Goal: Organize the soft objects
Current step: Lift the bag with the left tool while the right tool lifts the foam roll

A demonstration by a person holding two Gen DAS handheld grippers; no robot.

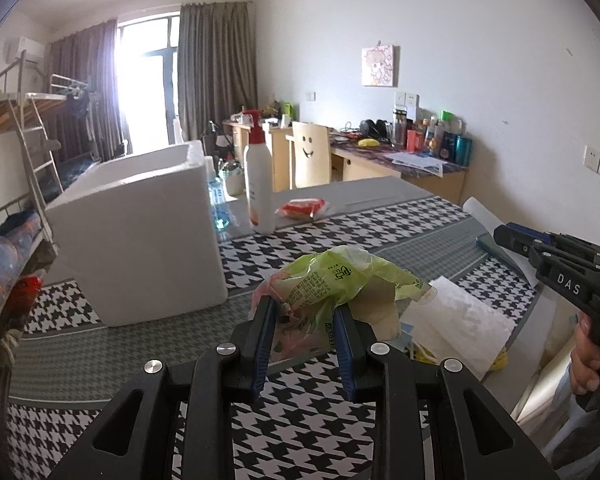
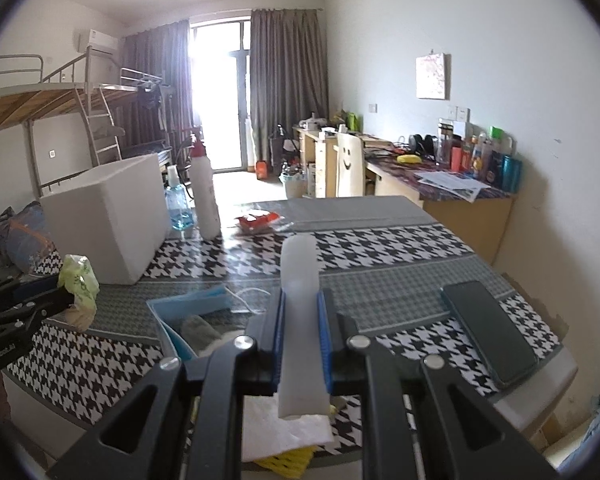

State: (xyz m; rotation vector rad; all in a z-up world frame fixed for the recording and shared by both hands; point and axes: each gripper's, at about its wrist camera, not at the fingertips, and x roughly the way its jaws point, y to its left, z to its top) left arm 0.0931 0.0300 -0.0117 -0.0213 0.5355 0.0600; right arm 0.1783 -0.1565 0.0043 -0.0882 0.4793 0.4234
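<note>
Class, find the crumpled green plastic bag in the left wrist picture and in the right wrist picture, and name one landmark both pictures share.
Left wrist view: the green plastic bag sits at centre, pinched by the left gripper.
Right wrist view: the same bag is at the far left edge, at that gripper's tip.
Shared landmark: the white foam box on the table.

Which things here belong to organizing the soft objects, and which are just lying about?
Job:
- green bag, held in left hand-held gripper
- white foam strip, held in right hand-held gripper
- foam box
- blue bin

Lying about:
- pump bottle
- blue bottle
- red packet
- phone
</note>
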